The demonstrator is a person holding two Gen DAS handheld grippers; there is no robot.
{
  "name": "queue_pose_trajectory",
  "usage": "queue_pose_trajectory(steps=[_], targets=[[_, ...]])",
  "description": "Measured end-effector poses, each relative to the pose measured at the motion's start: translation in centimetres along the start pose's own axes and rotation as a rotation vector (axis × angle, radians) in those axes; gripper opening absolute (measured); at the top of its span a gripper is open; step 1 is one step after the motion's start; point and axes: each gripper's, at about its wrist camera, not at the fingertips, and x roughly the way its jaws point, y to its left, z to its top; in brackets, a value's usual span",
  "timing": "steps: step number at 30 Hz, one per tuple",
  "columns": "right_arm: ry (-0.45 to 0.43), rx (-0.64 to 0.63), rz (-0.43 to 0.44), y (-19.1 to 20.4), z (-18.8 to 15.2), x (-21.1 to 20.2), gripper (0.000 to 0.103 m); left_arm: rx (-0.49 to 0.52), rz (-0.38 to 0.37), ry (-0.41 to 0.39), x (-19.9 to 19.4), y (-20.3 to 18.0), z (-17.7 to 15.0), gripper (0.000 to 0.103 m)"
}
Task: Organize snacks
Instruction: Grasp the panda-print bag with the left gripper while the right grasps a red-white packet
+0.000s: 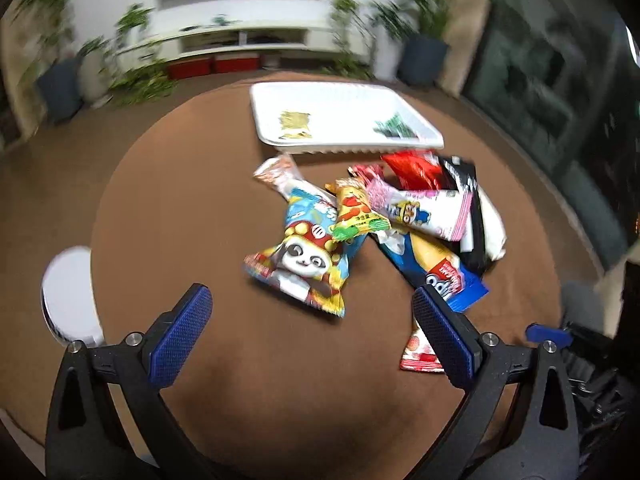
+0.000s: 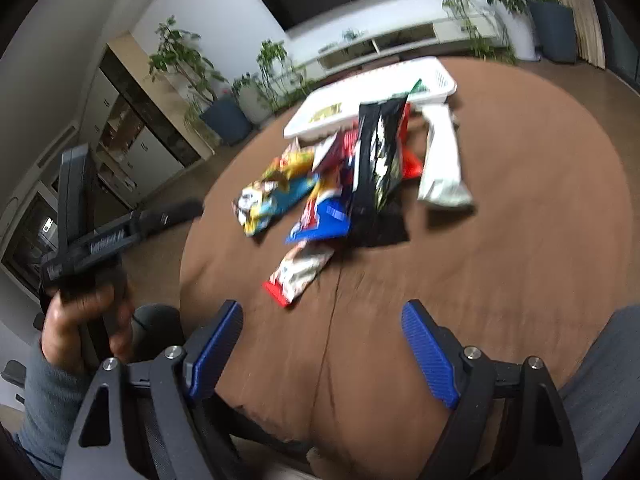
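Both grippers, left gripper point(image 1: 312, 320) and right gripper point(image 2: 322, 344), hover with fingers spread and empty over the brown desk point(image 1: 168, 208); snack packets point(image 1: 360, 232) lie mid-frame below the white tray point(image 1: 344, 100).

table point(image 1: 168, 216) showing brown | tray point(image 1: 344, 98) showing white | panda packet point(image 1: 300, 260) showing blue, yellow, red | pads point(image 2: 216, 348) showing blue

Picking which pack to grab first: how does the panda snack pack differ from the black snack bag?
The panda snack pack is brightly coloured with a cartoon panda; the black snack bag is dark with white markings. The panda pack lies at the pile's left edge, the black bag towards its right, atop other packs. Both lie outside the white tray.
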Motion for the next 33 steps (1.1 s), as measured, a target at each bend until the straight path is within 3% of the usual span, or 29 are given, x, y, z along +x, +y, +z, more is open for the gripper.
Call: queue_pose_trajectory(steps=[5, 9, 13, 15, 17, 24, 27, 33], targets=[[0.018, 0.013, -0.027, 0.0, 0.7, 1.0, 0.085, 0.140, 0.046, 0.127, 4.0, -0.3, 2.3, 0.100], [0.039, 0.010, -0.044, -0.2, 0.7, 1.6, 0.085, 0.196, 0.060, 0.200, 7.2, -0.1, 3.0, 0.088], [0.065, 0.012, -0.047, -0.3, 0.3, 2.6, 0.085, 0.223, 0.027, 0.226, 9.1, 0.0, 4.0, 0.084], [0.073, 0.017, -0.050, -0.4, 0.4, 2.9, 0.085, 0.245, 0.036, 0.246, 10.1, -0.3, 4.4, 0.075], [0.075, 0.015, -0.051, -0.4, 0.5, 3.1, 0.085, 0.260, 0.021, 0.266, 10.9, -0.7, 4.4, 0.073], [0.076, -0.002, -0.069, -0.1, 0.8, 3.7, 0.085, 0.223, -0.037, 0.259, 11.4, -0.3, 5.1, 0.051], [0.080, -0.003, -0.067, 0.2, 0.9, 4.0, 0.085, 0.214, -0.034, 0.249, 11.0, -0.3, 4.8, 0.046], [0.080, -0.026, -0.076, 1.5, 0.9, 4.2, 0.084, 0.098, -0.076, 0.200, 7.9, 1.0, 1.6, 0.043]])
